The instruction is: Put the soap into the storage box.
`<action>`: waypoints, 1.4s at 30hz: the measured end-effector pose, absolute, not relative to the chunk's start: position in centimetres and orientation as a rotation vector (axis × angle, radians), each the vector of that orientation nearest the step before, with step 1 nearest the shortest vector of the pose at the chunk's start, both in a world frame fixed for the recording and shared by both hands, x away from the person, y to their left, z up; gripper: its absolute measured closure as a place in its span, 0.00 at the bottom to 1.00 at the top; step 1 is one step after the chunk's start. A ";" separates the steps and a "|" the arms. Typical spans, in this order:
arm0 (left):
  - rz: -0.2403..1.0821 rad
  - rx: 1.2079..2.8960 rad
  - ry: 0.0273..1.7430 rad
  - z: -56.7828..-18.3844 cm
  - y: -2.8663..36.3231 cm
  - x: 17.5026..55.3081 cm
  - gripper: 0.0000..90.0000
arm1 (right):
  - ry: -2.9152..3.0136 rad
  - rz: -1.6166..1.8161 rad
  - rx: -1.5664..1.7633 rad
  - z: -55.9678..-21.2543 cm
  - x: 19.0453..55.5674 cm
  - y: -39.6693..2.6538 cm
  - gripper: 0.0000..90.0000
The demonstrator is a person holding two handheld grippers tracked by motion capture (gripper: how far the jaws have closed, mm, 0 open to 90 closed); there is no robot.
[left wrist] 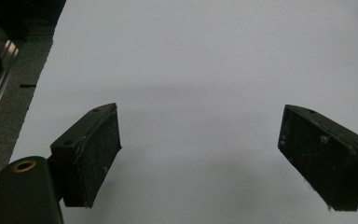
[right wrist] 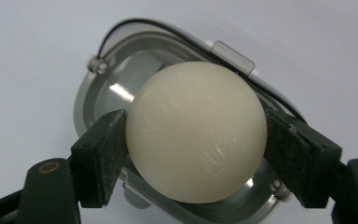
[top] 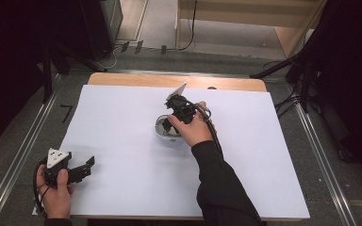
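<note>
a: right gripper view, right gripper (right wrist: 196,154) clamps a cream ball (right wrist: 196,133) at its widest, mid frame, above the metal tin (right wrist: 98,93).
b: handling?
a: looks hard, smooth, light, likely slippery; hold across the middle.
b: left one?
a: left gripper (left wrist: 200,158) wide open, nothing in it, lower left of high view.
b: room?
a: table (top: 122,141) bare all round, edges well apart from the tin.
</note>
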State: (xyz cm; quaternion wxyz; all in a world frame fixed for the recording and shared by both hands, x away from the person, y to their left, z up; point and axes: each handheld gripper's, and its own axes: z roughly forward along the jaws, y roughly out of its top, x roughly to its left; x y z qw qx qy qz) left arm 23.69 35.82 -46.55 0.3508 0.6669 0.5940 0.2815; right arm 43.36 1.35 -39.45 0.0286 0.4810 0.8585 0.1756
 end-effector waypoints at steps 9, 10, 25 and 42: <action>0.728 1.727 1.537 -46.5 35.8 23.7 0.15 | 2.639 0.570 1.471 -38.3 42.7 0.8 0.22; 0.728 1.728 1.538 -46.5 35.8 23.7 0.15 | 2.639 0.570 1.471 -38.3 42.7 0.8 0.22; 0.726 1.726 1.541 -46.5 35.8 23.7 0.15 | 2.622 0.579 1.503 -38.0 41.5 -2.1 0.21; 0.726 1.728 1.538 -46.5 35.8 23.7 0.15 | 2.595 0.587 1.532 -38.6 40.0 -5.8 0.16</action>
